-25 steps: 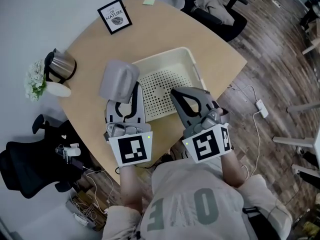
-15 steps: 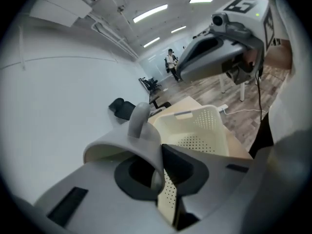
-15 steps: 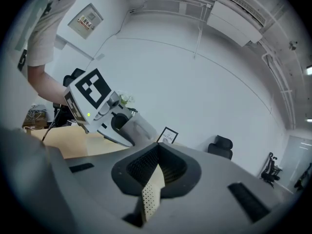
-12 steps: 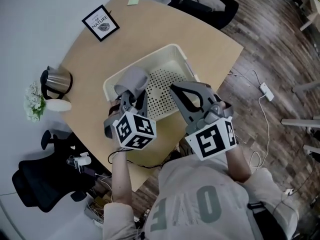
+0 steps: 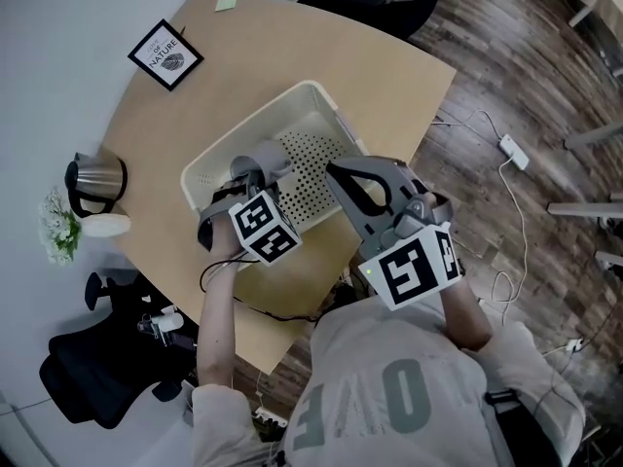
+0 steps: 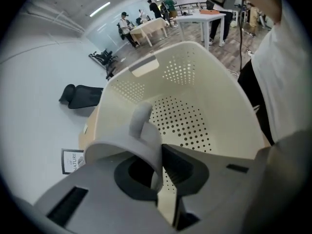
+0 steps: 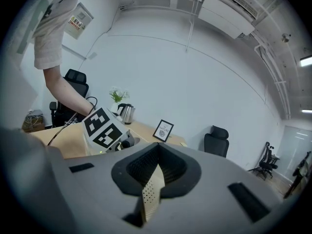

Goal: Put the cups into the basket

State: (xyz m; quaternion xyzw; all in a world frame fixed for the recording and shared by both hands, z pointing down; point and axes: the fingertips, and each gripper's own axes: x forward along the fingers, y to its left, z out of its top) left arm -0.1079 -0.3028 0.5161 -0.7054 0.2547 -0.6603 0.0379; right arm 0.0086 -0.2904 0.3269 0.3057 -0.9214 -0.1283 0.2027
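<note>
The right gripper (image 5: 341, 178) is clenched on the near right wall of the cream basket (image 5: 292, 105), apparently to keep it from sliding on the tabletop (image 5: 292, 37). Meanwhile the left gripper (image 5: 243, 175) reaches in over the basket's near left rim, pinching the wall of the cup (image 5: 265, 154) so that it can be set down inside. The cup is a plain matte grey mug, tipped on its side with its loop handle pointing away from the gripper, and it hangs over the left part of the perforated floor; I cannot tell whether it touches.

Kettle (image 5: 94, 180), flowers (image 5: 58, 227) — framed picture (image 5: 164, 54).
</note>
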